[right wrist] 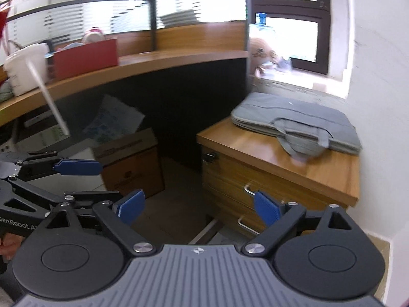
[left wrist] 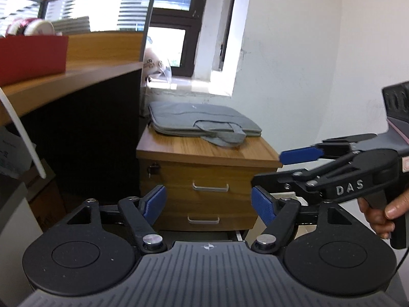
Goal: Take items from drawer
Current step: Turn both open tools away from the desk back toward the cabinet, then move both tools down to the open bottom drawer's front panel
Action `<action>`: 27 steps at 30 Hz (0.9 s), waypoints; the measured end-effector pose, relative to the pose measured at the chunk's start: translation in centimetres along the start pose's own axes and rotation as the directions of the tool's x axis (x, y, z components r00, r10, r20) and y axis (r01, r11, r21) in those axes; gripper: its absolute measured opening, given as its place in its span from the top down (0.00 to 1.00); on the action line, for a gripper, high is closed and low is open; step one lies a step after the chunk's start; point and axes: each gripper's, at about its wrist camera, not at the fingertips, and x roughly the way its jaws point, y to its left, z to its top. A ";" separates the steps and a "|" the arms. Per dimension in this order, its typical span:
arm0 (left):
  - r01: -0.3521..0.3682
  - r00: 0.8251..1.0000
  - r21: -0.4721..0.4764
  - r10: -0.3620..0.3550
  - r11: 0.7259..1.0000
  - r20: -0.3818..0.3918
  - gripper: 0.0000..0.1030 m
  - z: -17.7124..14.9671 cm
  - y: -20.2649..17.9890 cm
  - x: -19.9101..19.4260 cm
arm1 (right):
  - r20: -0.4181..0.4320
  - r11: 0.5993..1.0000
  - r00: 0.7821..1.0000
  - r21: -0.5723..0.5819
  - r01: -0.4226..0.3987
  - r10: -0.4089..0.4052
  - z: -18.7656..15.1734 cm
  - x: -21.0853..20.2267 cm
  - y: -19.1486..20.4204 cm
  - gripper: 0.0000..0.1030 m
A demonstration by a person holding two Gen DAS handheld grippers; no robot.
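So the drawer unit (left wrist: 204,179) is a small wood-grain cabinet tucked next to the desk (left wrist: 71,81), in the corner by a white wall under the window. It has a flat wooden top and two drawer fronts stacked one above the other, each with a thin silver bar handle: the upper handle (left wrist: 210,187) and the lower handle (left wrist: 203,220). There's a little dark lock at the top left corner of the front. Both drawers look closed from here. A grey laptop bag (left wrist: 202,122) with soft carry straps lies flat on top, one strap flopping toward the front edge.

Left gripper (left wrist: 208,204) has its blue pads spread apart with nothing between them. In its own view the two drawer fronts sit right in the gap, but farther back, not touching.

Right gripper (right wrist: 198,207) is spread wide too, empty. From its camera the cabinet (right wrist: 268,179) sits off to the right, and the right blue pad (right wrist: 267,211) overlaps the handles in the picture; can't tell if it's actually touching. In the left view the right gripper (left wrist: 276,168) hovers in front of the cabinet's right edge, with a hand (left wrist: 381,215) on its grip.
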 end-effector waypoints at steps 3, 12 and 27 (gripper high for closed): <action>0.004 1.000 0.003 -0.004 1.000 -0.003 0.22 -0.6 0.2 1.4 | -0.005 0.998 0.999 0.038 0.041 -0.041 -1.2 0.8 -0.9 0.01; -0.024 1.000 0.025 0.025 0.999 -0.013 0.18 -2.6 1.3 5.5 | -0.012 0.985 0.990 0.106 0.138 -0.138 -5.4 4.0 -2.8 0.01; -0.028 1.000 -0.015 0.028 0.999 -0.010 0.15 -7.1 3.3 11.5 | -0.080 0.892 0.925 0.245 0.380 -0.373 -13.8 11.0 -5.3 0.00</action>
